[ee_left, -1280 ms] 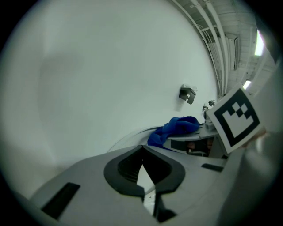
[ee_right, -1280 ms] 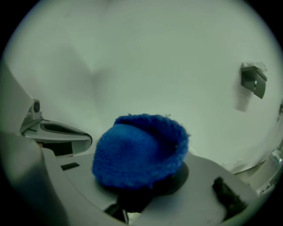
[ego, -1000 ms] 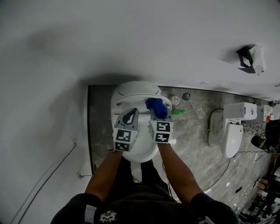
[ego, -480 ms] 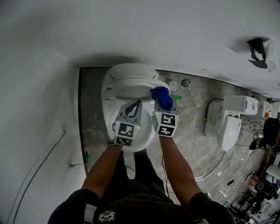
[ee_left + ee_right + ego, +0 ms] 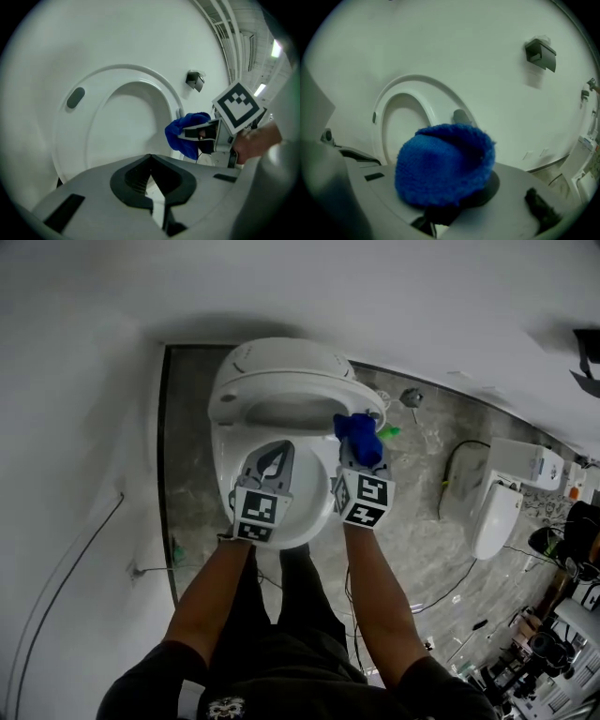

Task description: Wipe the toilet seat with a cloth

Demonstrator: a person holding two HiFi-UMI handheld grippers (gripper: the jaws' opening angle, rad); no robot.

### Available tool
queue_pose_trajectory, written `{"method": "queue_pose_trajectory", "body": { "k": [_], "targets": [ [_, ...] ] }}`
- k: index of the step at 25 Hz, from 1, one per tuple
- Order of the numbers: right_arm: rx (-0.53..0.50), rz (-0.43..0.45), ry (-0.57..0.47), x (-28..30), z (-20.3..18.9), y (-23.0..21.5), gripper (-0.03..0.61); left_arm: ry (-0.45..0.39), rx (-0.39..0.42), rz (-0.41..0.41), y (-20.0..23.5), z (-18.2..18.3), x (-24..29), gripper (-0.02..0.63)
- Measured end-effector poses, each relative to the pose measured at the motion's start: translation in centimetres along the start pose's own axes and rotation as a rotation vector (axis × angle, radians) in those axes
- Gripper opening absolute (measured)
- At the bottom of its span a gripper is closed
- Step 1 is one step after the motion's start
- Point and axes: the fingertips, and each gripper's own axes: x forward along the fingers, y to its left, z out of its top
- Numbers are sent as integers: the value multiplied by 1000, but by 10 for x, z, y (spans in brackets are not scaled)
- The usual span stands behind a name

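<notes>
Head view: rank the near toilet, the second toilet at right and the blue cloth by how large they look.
Largest: near toilet
Next: second toilet, farther from the camera, so true sizes may match
Smallest: blue cloth

- No word, number or brand name can be read in any view.
- The left hand-held gripper [image 5: 274,456] carries a white left cube [image 5: 258,515] behind its jaws. Two of its faces show black-and-white square marker patterns, which are codes and not letters.
- The right hand-held gripper [image 5: 361,451] carries a white right cube [image 5: 364,502] with the same kind of pattern on two faces. One face also shows in the left gripper view [image 5: 236,107], to the right of the left hand-held gripper's jaws.
- A pale emblem [image 5: 230,705] sits on the person's dark shirt, behind both hand-held grippers. It is too small to read.
</notes>
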Motion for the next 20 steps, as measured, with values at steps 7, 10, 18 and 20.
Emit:
{"method": "queue_pose_trajectory", "body": {
  "k": [7,10,18,20],
  "targets": [
    [15,11,77,20,-56,-1,95,16,11,-20,-3,-30,19,9],
    [26,15,85,29,-71,5,95,31,18,-29,-4,-46,23,9],
    [64,19,143,45,-115,6,97,107,-20,-7,15,-98,20,9],
    [66,29,140,51,-123,9,97,129,-11,-12,20,-110,19,9]
  ]
}}
